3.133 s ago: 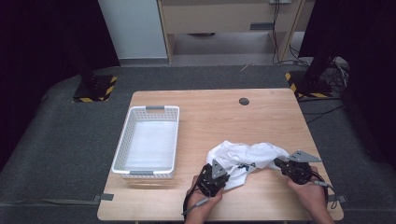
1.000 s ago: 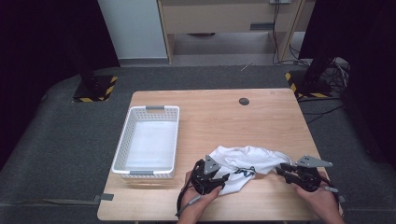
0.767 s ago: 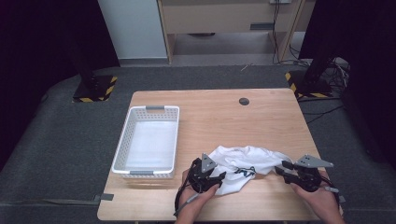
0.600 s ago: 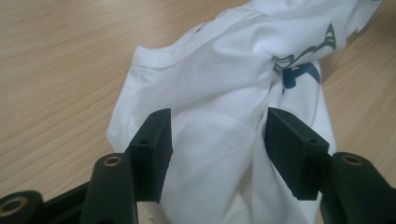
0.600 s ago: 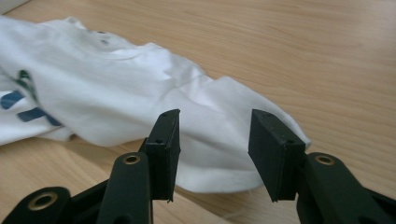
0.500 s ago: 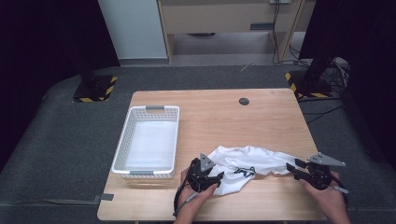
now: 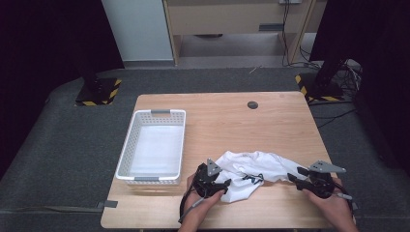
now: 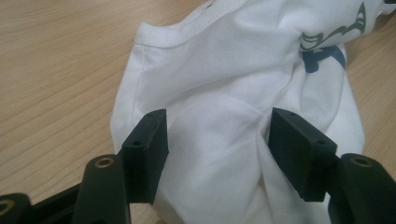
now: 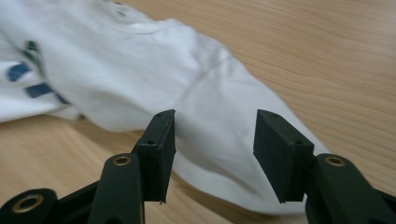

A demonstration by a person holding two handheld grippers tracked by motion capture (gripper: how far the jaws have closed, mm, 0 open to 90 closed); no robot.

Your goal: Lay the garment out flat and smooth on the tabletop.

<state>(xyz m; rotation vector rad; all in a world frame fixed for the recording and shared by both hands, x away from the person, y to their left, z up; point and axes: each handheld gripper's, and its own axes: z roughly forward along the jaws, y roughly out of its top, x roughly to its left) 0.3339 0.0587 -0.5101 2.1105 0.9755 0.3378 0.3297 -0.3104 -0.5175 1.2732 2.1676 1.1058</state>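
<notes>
Leftmost on the wooden table (image 7: 270, 125) stands a white plastic basket (image 7: 153, 146), empty and well apart from the work. Just beside its near right corner, the left gripper (image 7: 223, 184) rests over the near left end of a white T-shirt (image 7: 251, 170); in the left gripper view its own jaws stand spread, having just been opening, with cloth (image 8: 224, 126) lying between and beneath them but the pads clear of it. The garment lies crumpled along the near edge of the table, between the two hands, its ribbed collar and a dark printed motif (image 8: 327, 46) turned upward. At the right end a sleeve tapers toward the right gripper (image 7: 293, 178), whose jaws, seen in the right gripper view, have likewise just been opening and now stand apart over the sleeve (image 9: 219, 121) without pinching it. Farther back, a small dark round fitting (image 7: 252, 104) sits near the far edge of the table. By appearance the shirt is light, soft and wholly limp: it will sag, fold and drag wherever it is unsupported, though it is neither fragile nor notably slippery on the wood. Sound holds are likely the stitched edges, namely collar, shoulder seam, hem or sleeve cuff, taken at two separated points so that the fabric hangs flat between them.
</notes>
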